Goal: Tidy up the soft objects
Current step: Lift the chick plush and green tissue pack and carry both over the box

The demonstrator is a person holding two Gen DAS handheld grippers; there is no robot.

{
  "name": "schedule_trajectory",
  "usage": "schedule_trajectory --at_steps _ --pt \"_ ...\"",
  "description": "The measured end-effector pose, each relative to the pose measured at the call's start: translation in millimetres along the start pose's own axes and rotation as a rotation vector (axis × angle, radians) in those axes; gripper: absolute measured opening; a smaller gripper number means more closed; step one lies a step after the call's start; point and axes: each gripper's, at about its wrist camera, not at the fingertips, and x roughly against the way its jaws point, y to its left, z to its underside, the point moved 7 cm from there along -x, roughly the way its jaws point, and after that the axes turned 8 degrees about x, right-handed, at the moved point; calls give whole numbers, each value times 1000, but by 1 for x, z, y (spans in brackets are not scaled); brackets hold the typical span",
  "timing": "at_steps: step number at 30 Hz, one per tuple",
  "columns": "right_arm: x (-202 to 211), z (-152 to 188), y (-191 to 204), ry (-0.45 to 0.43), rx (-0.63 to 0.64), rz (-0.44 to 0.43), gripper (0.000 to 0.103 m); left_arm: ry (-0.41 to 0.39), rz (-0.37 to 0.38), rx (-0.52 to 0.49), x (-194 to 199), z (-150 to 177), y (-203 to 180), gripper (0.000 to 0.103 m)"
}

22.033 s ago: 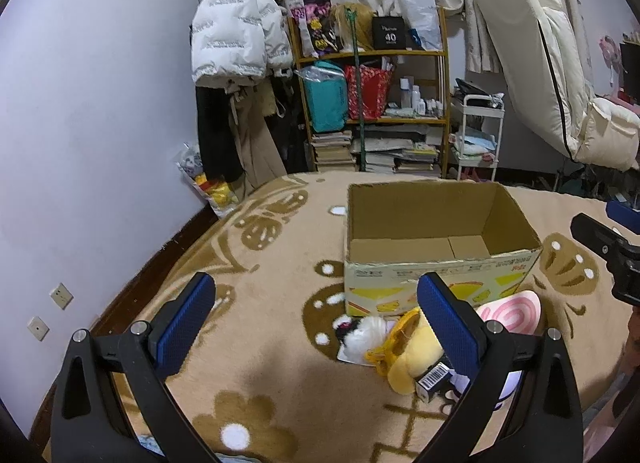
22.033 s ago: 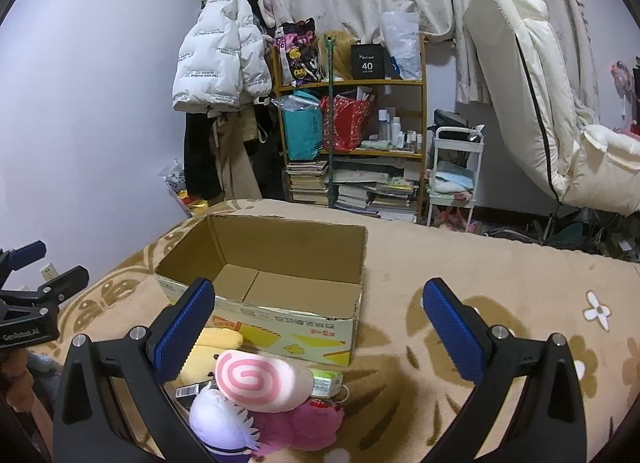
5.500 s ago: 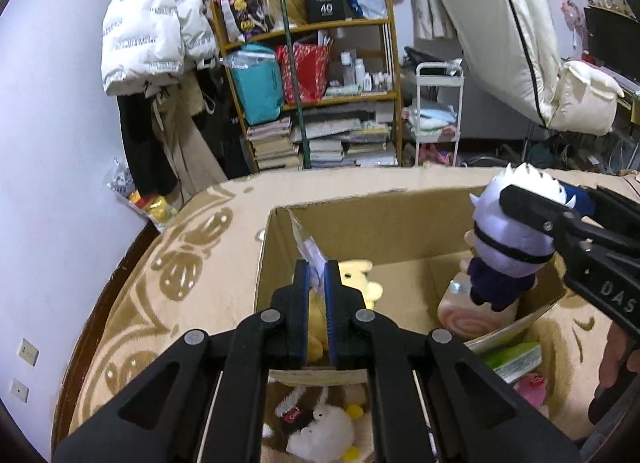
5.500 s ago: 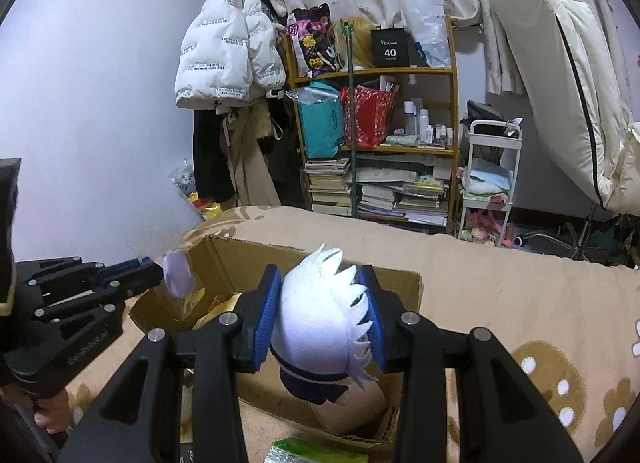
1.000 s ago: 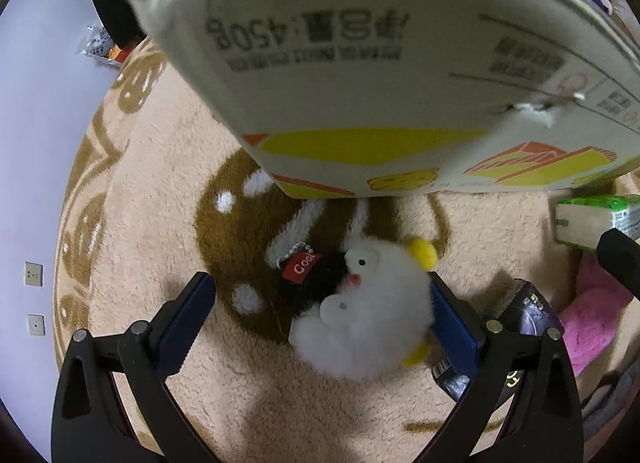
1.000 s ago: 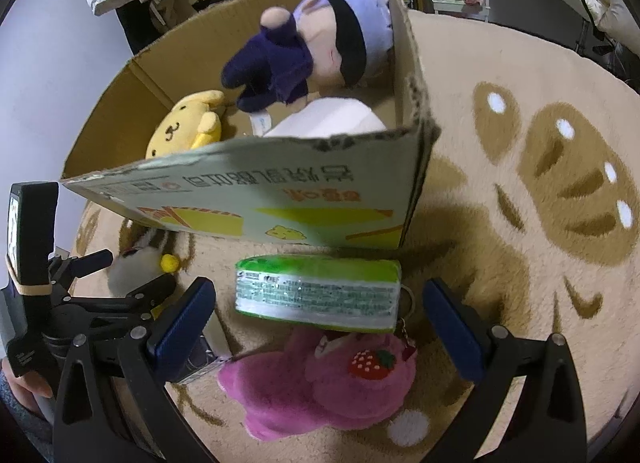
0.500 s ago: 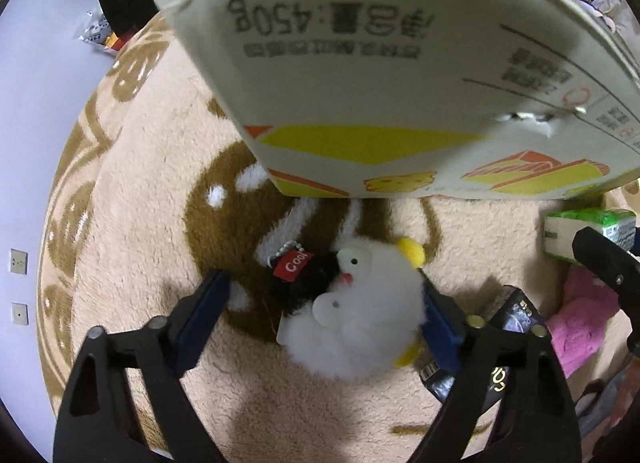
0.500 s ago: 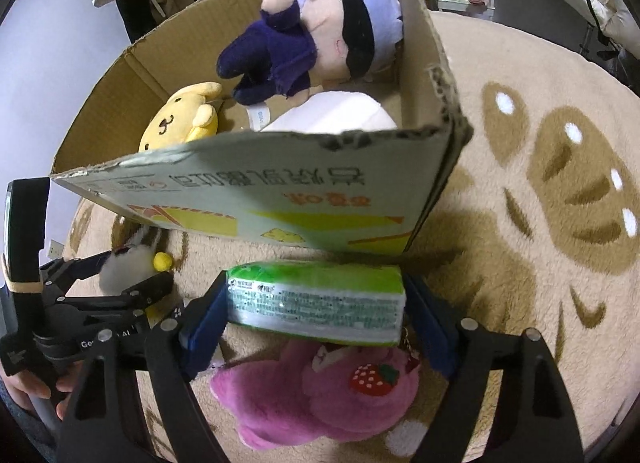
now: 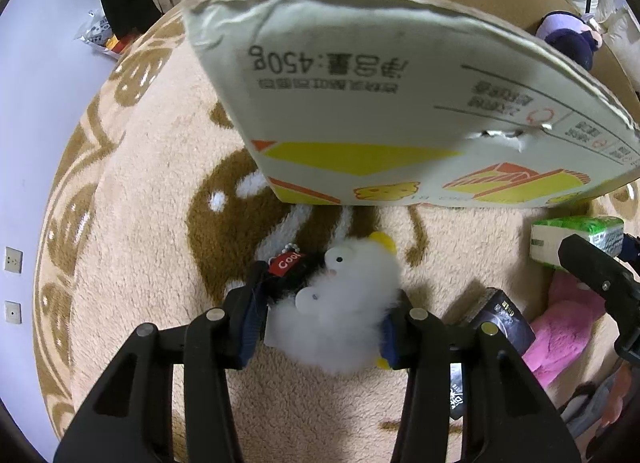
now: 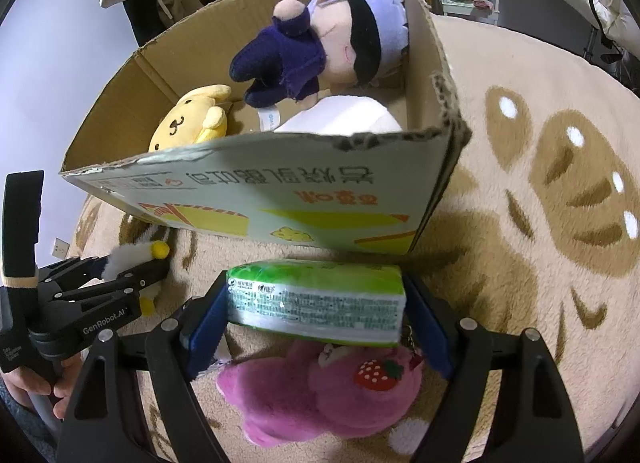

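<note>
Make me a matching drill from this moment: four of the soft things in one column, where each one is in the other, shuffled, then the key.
Things:
1. white fluffy toy
2. green tissue pack
3. yellow dog plush
4. pink plush

Places:
A. lying inside the cardboard box
B. between the fingers of the right gripper
C. on the blanket, partly under the tissue pack
D. between the fingers of the left gripper

Pairs: 1-D, 2-B, 3-A, 4-C

Fluffy white plush [image 9: 340, 315], glossy plastic-wrapped tissue pack [image 10: 316, 301], matt cardboard box [image 10: 256, 199] with ragged rim, fleecy blanket [image 9: 140, 223].
</note>
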Motion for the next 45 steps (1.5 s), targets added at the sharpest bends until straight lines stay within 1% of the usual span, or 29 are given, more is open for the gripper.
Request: schedule_trajectory --at_steps 7,15,20,26,33,36,39,45 --pt "-1 -1 -3 1 -7 -4 87 3 -14 12 1 1 0 46" --pt "-2 -1 -2 6 0 -12 87 4 -7 19 -2 -1 2 46" --pt "-3 -1 0 3 -1 -12 87 -5 -11 13 -2 -3 6 41" --pt "4 -3 2 -19 5 -18 87 -22 -30 31 5 -1 16 40" --pt "16 -1 -1 -55 13 -24 87 -93 -36 29 25 0 21 41" --pt "26 -2 0 -81 18 -18 87 -129 -35 27 36 1 12 41" --pt "38 -4 1 -116 24 -16 86 -156 1 33 49 1 6 41" --pt "75 -8 2 -222 32 -25 86 -316 0 6 100 3 0 41"
